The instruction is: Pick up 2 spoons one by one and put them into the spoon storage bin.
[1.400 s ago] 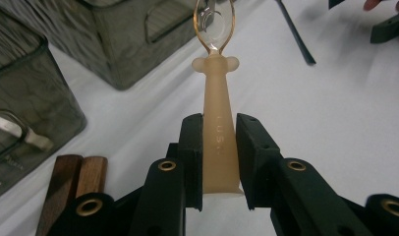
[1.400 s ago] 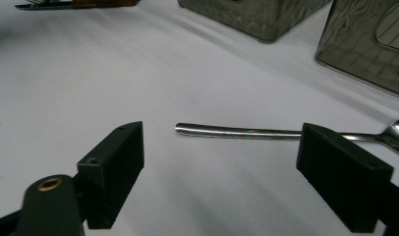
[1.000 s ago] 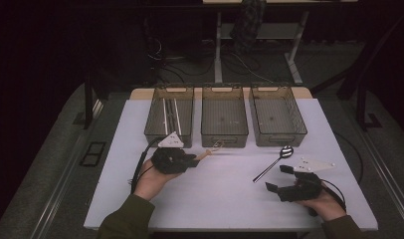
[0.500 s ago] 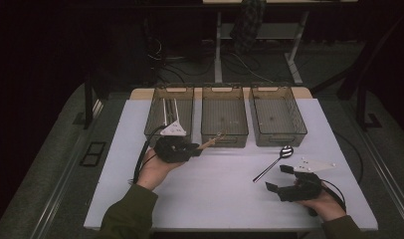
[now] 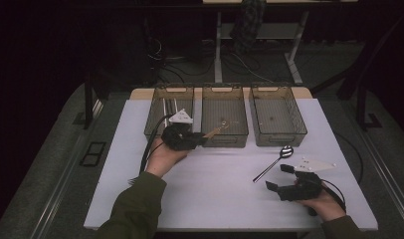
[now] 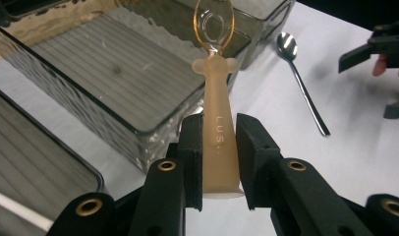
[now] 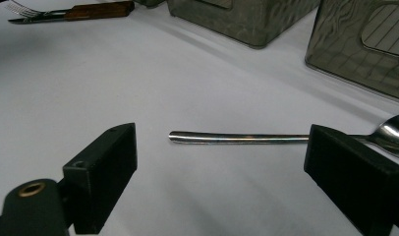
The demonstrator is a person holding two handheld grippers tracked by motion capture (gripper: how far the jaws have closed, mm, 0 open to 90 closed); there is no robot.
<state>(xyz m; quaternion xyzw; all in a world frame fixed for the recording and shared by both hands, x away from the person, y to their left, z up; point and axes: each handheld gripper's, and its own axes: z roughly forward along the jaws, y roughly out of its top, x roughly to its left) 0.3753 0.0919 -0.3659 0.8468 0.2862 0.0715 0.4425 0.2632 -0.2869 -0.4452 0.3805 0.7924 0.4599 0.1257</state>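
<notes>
Left gripper (image 5: 200, 141) clamped on the pale orange translucent plastic spoon (image 6: 217, 103), both jaws pressing its flat handle, bowl end sticking out ahead over the near wall of the middle smoked-grey plastic bin (image 5: 225, 117). Right gripper (image 5: 278, 178) released, jaws wide apart, low over the white tabletop (image 5: 215, 184). Shiny steel spoon (image 7: 286, 138) lies just ahead of those jaws, handle tip pointing into the gap, untouched.

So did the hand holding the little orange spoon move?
Yes. The left gripper carried the orange spoon up the high view, from the white table toward the middle bin; its tip now reaches over that bin's front edge.
</notes>
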